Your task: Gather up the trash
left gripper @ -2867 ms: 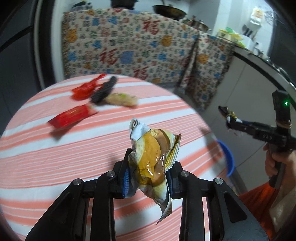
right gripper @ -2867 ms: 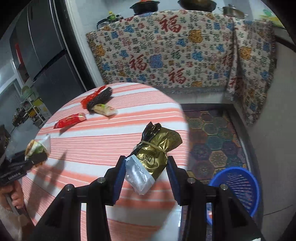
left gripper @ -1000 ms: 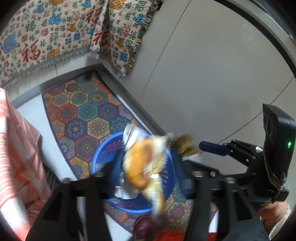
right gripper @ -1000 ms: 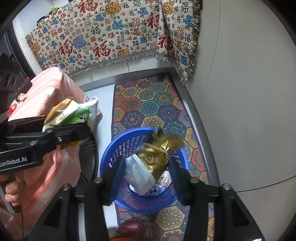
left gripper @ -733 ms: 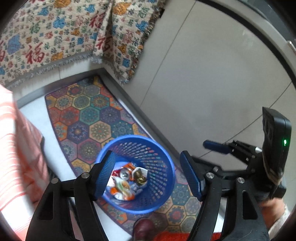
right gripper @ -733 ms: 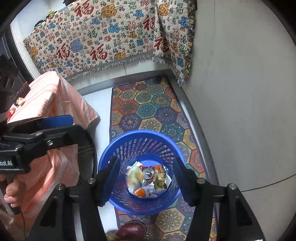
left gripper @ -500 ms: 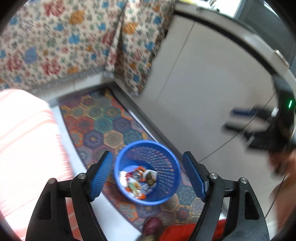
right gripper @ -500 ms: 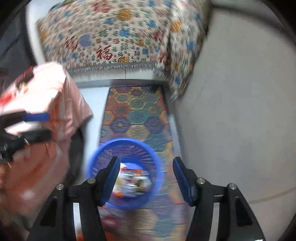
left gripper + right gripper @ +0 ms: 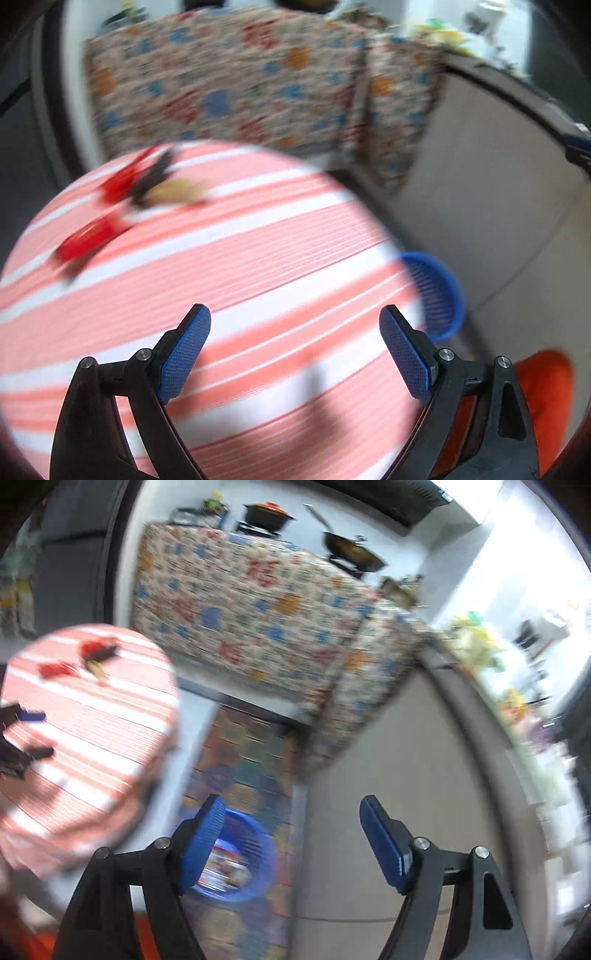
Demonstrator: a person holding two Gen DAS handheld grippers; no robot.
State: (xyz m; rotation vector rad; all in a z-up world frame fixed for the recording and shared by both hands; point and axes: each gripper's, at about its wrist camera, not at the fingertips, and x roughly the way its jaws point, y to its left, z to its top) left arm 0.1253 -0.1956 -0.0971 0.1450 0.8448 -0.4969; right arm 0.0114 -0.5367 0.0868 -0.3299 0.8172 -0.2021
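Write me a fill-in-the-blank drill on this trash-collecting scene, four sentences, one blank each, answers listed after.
1. The round table wears a cloth striped white and ____.
2. The perforated plastic waste basket standing on the floor beside the table is coloured ____.
3. Between the blue-padded fingers of the left gripper there is ____.
4. The wrappers left on the table lie near its ____ edge, as seen from the left gripper.

Missing words: pink; blue; nothing; far

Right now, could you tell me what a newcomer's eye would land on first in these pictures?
The pink-and-white striped tablecloth fills the left wrist view, with red wrappers blurred near its far left edge. The blue basket sits on the floor beside the table, trash inside. Both the left gripper and the right gripper are open and hold nothing.
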